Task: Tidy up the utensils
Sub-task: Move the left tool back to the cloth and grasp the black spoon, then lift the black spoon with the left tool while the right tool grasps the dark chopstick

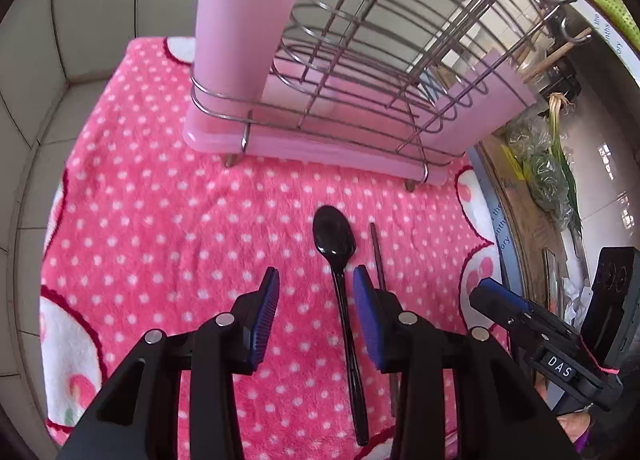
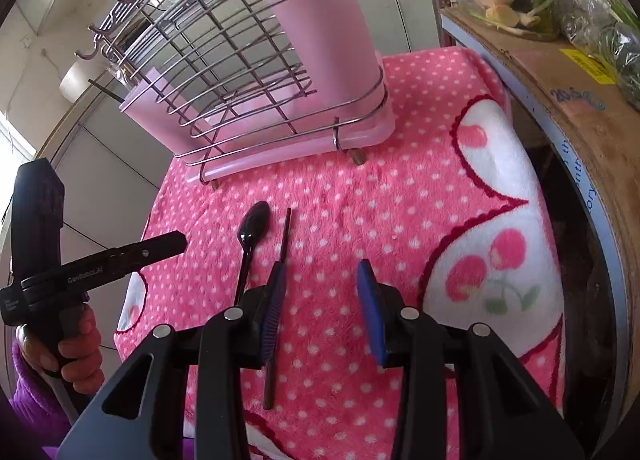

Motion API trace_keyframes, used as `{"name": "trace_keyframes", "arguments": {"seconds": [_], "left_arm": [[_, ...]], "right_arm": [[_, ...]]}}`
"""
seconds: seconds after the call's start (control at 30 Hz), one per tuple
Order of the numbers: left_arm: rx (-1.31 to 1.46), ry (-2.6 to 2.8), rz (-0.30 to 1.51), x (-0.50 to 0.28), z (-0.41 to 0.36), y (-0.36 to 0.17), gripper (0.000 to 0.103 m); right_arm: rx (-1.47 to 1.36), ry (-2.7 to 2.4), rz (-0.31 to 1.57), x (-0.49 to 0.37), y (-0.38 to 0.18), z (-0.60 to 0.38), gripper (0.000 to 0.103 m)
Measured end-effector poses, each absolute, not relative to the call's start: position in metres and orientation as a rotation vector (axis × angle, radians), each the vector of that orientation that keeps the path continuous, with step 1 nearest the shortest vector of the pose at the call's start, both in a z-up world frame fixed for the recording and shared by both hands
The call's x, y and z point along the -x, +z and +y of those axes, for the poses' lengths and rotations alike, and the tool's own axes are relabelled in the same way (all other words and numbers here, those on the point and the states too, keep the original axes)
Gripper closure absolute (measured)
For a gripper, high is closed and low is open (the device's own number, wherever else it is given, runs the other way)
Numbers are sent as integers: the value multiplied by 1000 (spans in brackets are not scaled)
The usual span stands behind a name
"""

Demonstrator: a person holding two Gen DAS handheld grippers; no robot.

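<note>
A black plastic spoon (image 1: 339, 284) lies on the pink polka-dot blanket (image 1: 168, 228) at lower centre of the left wrist view, bowl toward the rack. The left tongs (image 1: 316, 300) gape wide above it — the handle runs between the blue pads, touching neither. Just right of the spoon lies a dark chopstick (image 1: 378, 260). In the right wrist view the right tongs (image 2: 320, 292) also stand open, over bare blanket, the chopstick (image 2: 282, 244) passing under the left pad. The wire dish rack (image 2: 224, 72) with its pink utensil cup (image 2: 328, 44) fills the upper frame.
</note>
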State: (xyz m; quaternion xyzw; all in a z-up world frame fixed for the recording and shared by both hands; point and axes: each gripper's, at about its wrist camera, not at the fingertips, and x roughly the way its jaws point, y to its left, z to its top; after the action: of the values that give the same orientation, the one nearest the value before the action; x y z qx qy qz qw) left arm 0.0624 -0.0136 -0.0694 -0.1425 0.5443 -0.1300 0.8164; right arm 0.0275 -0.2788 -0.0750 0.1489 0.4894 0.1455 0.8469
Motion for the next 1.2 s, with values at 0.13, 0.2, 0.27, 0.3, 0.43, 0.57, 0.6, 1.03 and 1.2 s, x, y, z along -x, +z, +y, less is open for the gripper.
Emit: {"name": "trace_keyframes", "arguments": {"seconds": [0.13,0.2,0.27,0.3,0.43,0.57,0.6,1.03,1.2], "left_arm": [[287,-284,1256,-79,-33,-84,66],[246,-262,1277,-87,-45,-87,67],[203,-253,1300,-93,-57,-91,67],[185,-235,1318,-96,-62,-94,67],[143,-195,1362,-108,-77,-109,70],[95,-148,1330,-110,-85,-112,81],[87,-137,1321,-110,-86,-113,93],[206,-188,1151,-83,-14,-64,99],[232,-213,1084,-66,14,-46,99]], "right_arm": [[-334,309,1048,-30,-81,-283,66],[-348,310,1048,-30,-83,-287,66],[-366,314,1045,-30,-84,-289,66],[-377,317,1045,-29,-85,-291,66],[-399,328,1051,-29,-87,-293,66],[-396,334,1051,-30,-86,-292,66],[-393,335,1052,-31,-86,-290,66],[-386,390,1141,-72,-91,-249,79],[-302,359,1205,-99,-100,-219,79]]}}
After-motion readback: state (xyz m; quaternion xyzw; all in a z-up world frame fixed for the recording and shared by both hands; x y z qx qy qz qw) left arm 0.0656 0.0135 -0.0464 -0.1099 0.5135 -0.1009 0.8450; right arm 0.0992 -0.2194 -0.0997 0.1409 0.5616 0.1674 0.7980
